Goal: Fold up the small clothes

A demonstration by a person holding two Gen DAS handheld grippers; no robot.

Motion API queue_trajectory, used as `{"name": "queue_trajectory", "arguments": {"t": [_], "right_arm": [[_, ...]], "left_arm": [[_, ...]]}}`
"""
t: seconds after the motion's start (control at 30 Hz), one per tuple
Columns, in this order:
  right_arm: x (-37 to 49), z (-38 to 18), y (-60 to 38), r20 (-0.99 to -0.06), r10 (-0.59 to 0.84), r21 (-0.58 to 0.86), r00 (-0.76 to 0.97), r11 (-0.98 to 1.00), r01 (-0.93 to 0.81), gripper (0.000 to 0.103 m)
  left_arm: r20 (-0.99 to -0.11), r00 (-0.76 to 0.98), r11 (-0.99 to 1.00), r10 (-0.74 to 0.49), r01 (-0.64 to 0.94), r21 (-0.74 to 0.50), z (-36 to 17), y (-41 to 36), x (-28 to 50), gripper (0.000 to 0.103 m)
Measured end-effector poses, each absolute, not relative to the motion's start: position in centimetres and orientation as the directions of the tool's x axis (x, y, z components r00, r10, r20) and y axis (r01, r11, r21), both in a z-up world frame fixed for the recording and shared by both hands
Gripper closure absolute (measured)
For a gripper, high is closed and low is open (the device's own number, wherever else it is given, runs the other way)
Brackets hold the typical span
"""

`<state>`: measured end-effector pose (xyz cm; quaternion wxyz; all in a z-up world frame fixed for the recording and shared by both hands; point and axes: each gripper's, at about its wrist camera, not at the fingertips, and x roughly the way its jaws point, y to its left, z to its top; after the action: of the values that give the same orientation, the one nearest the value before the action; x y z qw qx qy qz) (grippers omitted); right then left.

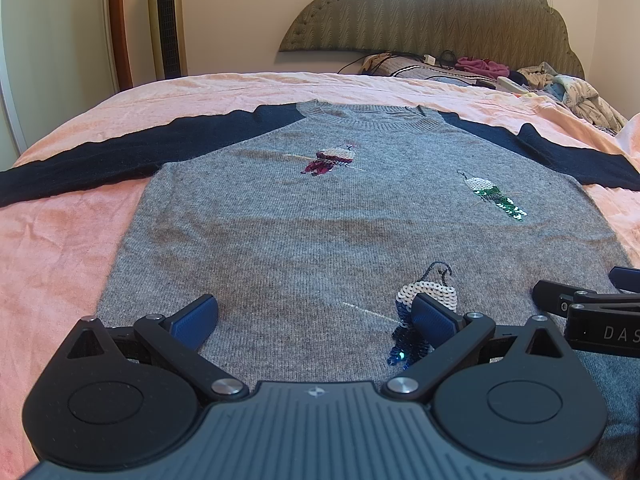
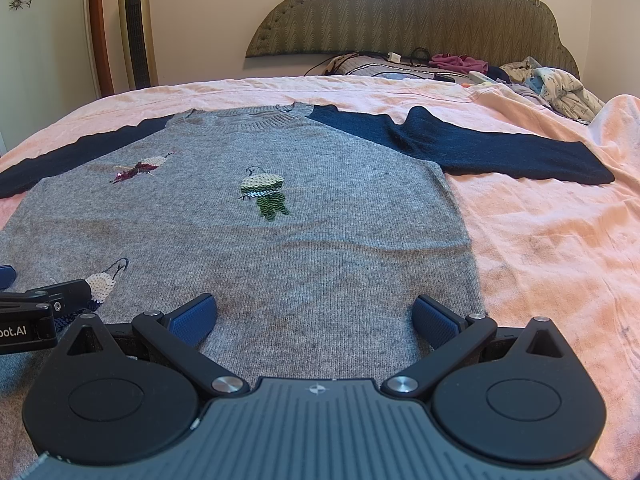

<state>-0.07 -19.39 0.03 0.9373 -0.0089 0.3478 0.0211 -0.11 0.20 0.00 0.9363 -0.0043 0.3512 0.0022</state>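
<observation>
Grey knit sweater [image 1: 320, 240] lies flat, face up, on the pink bedsheet [image 1: 60, 240], both sleeves stretched out

Left gripper [image 1: 316, 320] and right gripper [image 2: 316, 316] hover at the hem, fingers spread, empty; sequin birds [image 1: 496, 198] could snag a pad, soft bedding may bunch the fold; headboard [image 2: 400, 12] and loose laundry [image 2: 560, 88] lie beyond

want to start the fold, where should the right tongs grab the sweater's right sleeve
Grip the right sleeve at its cuff end, coming from the outer right side. It lies flat and straight out on the pink sheet, with its free end bare. The right tongs are open.
</observation>
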Motion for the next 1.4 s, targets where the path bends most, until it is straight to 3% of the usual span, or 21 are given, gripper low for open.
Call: {"name": "queue_trajectory", "arguments": {"t": [0.17,0.23,0.3,0.53,0.67,0.87,0.93,1.1,1.17,1.23,1.4], "right_arm": [[-0.4,0.1,-19.4,-0.664,0.047,0.001,0.747,0.998,-0.061,0.000],[0.7,0.5,-20.2,-0.693,0.118,0.032,0.711,0.991,-0.134,0.000],[1.6,1.4,-22.5,-0.685,0.181,0.122,0.705,0.983,-0.134,0.000],[4.7,4.7,-38.5,-0.476,0.262,0.561,0.840,0.825,0.061,0.000],[6.8,2.6,-49.2,-0.396,0.154,0.775,0.905,0.585,0.239,0.000],[10.1,-0.4,-57.5,-0.418,-0.059,0.786,0.907,0.477,0.393,0.002],[11.3,-1.7,-58.8,-0.418,-0.064,0.800,0.906,0.446,0.401,0.013],[14.2,-2.9,-60.3,-0.411,-0.041,0.797,0.911,0.469,0.381,0.024],[15.8,-2.6,-60.5,-0.441,-0.053,0.761,0.896,0.508,0.405,0.040],[16.6,-3.1,-60.8,-0.478,-0.050,0.738,0.877,0.519,0.432,0.089],[15.3,-1.4,-58.4,-0.438,-0.066,0.727,0.897,0.561,0.396,0.089]], "left_arm": [[-0.658,0.753,1.000,0.001,-0.007,-0.007,0.0,0.2,-0.1,0.000],[-0.658,0.753,1.000,0.001,-0.007,-0.007,0.0,0.2,-0.1,0.000],[-0.658,0.753,1.000,0.001,-0.007,-0.007,0.0,0.2,-0.1,0.000],[-0.658,0.753,1.000,0.001,-0.007,-0.007,0.0,0.2,-0.1,0.000],[-0.657,0.753,1.000,0.001,-0.007,-0.007,0.0,0.2,-0.1,0.000],[-0.658,0.753,1.000,0.001,-0.007,-0.007,0.0,0.2,-0.1,0.000],[-0.658,0.753,1.000,0.001,-0.007,-0.007,0.0,0.2,-0.1,0.000],[-0.658,0.753,1.000,0.001,-0.007,-0.007,-0.1,0.0,-0.3,0.000],[-0.658,0.753,1.000,0.001,-0.008,-0.008,-0.1,0.0,-0.3,0.000],[-0.658,0.753,1.000,0.001,-0.008,-0.006,-0.1,0.0,-0.3,0.000],[-0.654,0.756,1.000,0.013,-0.011,0.007,-0.1,-0.3,-0.5,0.000]]}}
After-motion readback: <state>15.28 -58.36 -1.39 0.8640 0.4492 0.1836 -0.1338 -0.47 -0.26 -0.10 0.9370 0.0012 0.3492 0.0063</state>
